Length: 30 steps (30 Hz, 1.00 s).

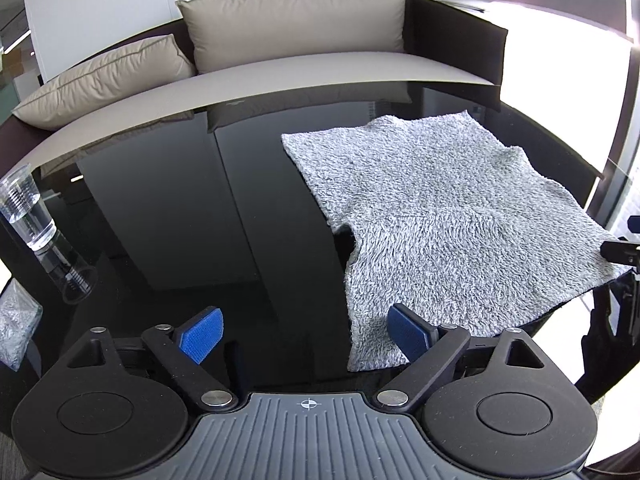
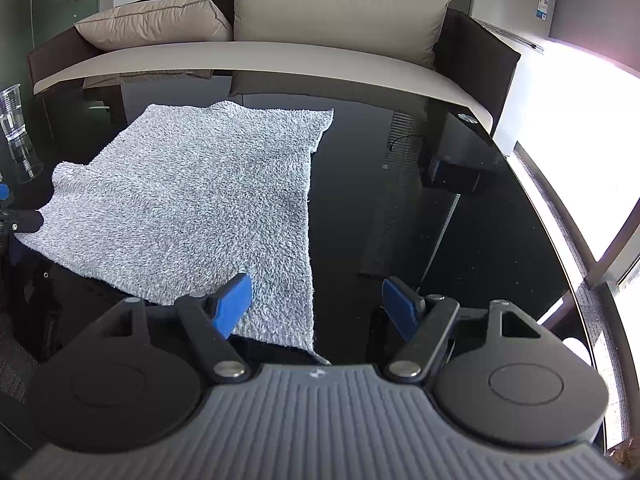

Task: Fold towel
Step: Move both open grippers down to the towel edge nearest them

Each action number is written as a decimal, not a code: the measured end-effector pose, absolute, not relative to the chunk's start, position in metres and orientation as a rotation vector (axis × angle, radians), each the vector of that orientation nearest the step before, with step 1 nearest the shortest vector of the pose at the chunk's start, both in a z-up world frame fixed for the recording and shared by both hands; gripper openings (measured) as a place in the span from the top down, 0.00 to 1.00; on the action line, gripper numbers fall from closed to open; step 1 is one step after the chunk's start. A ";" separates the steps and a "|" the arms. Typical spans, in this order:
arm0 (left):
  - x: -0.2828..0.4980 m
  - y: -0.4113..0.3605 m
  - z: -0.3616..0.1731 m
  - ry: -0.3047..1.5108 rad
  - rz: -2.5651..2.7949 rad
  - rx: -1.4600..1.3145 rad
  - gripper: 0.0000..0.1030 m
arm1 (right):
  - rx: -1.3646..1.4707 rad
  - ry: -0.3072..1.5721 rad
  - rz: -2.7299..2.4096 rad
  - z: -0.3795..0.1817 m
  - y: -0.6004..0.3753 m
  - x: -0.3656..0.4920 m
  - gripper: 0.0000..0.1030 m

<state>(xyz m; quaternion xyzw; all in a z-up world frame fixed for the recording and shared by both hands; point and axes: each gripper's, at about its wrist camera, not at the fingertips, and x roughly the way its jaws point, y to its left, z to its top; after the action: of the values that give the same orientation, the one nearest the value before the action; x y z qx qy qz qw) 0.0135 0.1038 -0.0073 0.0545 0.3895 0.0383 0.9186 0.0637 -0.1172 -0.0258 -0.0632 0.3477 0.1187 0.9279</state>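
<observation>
A grey fluffy towel [image 1: 448, 216] lies spread flat on the glossy black table [image 1: 180, 208]. It also shows in the right wrist view [image 2: 192, 200]. My left gripper [image 1: 306, 338] is open and empty, at the towel's near left corner; its right pad [image 1: 408, 336] is over the towel's edge. My right gripper [image 2: 318, 306] is open and empty, at the towel's near right corner; its left pad [image 2: 234, 306] is over the towel.
A clear plastic cup [image 1: 26, 210] with water stands at the table's left edge; it also shows in the right wrist view [image 2: 12, 114]. A plastic bag [image 1: 16, 324] lies near it. A sofa with beige cushions [image 1: 296, 20] stands behind the table.
</observation>
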 end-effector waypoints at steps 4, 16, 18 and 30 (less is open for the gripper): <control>0.009 0.106 -0.006 0.809 0.085 0.099 0.15 | -0.114 0.725 0.237 -0.025 -0.118 0.060 0.27; -0.005 0.104 -0.003 0.810 0.103 0.075 0.18 | -0.108 0.731 0.224 -0.023 -0.115 0.051 0.27; -0.006 0.104 -0.003 0.808 0.106 0.075 0.18 | -0.107 0.731 0.225 -0.023 -0.114 0.050 0.27; -0.010 0.110 -0.001 0.778 0.120 0.034 0.16 | -0.089 0.716 0.196 -0.020 -0.115 0.047 0.27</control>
<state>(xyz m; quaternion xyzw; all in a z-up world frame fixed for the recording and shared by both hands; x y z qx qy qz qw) -0.0104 0.1101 -0.0013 0.0165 0.3791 0.0585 0.9234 0.0470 -0.1153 -0.0203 -0.0434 0.3499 0.0958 0.9309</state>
